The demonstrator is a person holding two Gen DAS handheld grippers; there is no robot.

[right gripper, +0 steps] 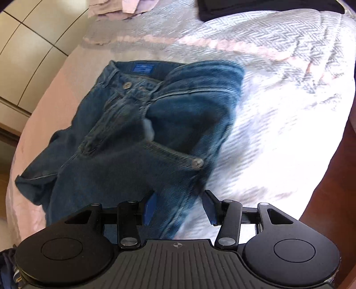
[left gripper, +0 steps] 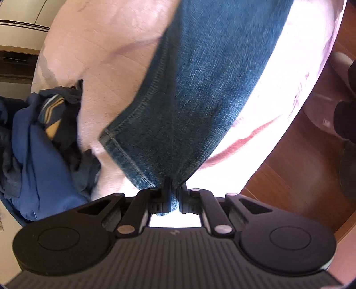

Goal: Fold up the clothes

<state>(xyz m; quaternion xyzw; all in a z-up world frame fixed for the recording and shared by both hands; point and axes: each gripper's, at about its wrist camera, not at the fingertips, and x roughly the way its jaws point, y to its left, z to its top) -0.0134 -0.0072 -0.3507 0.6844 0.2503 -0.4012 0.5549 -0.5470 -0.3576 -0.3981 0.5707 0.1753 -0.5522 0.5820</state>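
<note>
A pair of blue jeans lies on the bed, waistband with a metal button and blue label at the far end. In the left wrist view one jeans leg stretches away from me, its hem pinched between the fingers of my left gripper, which is shut on it. My right gripper hovers open over the near part of the jeans, denim lying between its spread blue-padded fingers without being clamped.
The bed has a pale pink cover and a white-grey patterned blanket. A heap of dark blue clothes sits at the left. Folded pale clothes and a black item lie at the far end. Wooden floor is on the right.
</note>
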